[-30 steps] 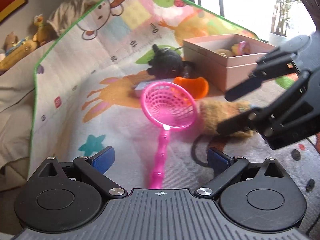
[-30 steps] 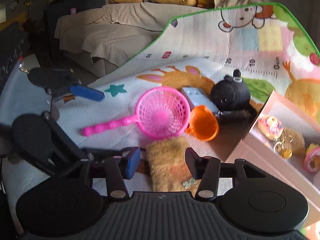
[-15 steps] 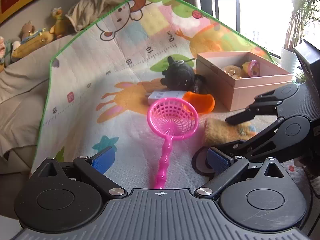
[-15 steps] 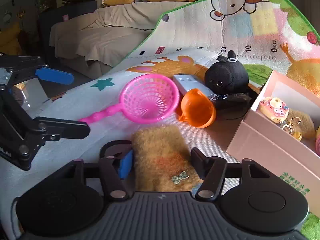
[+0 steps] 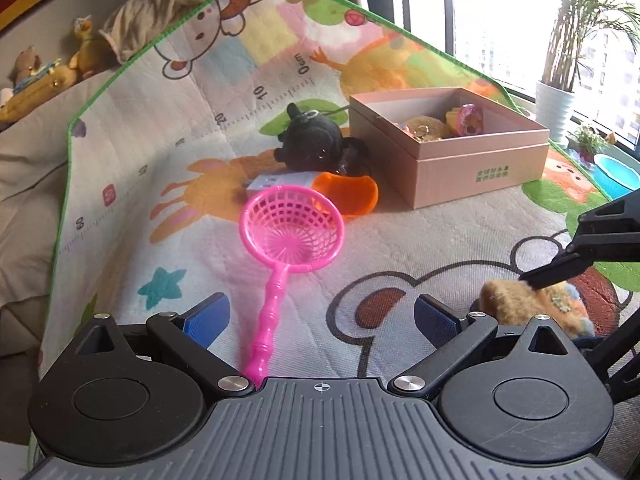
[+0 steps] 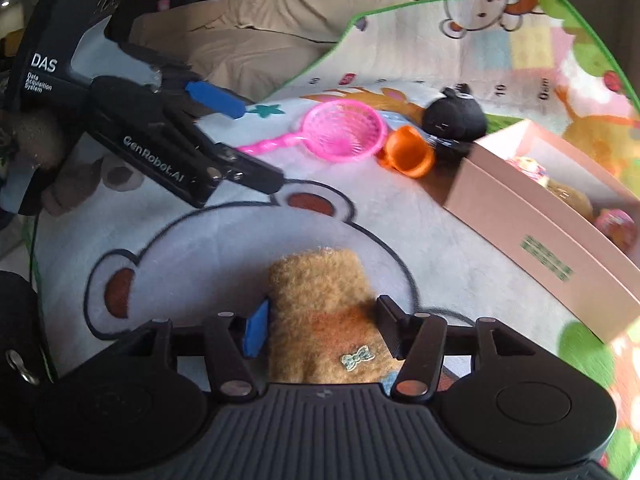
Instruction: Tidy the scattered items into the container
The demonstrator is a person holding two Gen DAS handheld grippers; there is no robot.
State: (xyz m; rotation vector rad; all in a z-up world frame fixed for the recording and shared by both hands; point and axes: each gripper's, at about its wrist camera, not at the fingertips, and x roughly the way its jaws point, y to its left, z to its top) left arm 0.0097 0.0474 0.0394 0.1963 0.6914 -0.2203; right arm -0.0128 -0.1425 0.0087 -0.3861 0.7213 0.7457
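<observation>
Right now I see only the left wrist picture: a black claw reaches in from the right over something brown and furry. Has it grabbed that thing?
Observer: Yes. In the right wrist view the fuzzy brown pouch sits between the right gripper fingers, and both touch its sides.
Operator: Anything on the pouch?
Observer: A small teal bow, close to the gripper's body.
Operator: How does my own claw look from outside?
Observer: The left gripper is open, with GenRobot.AI printed along its side.
</observation>
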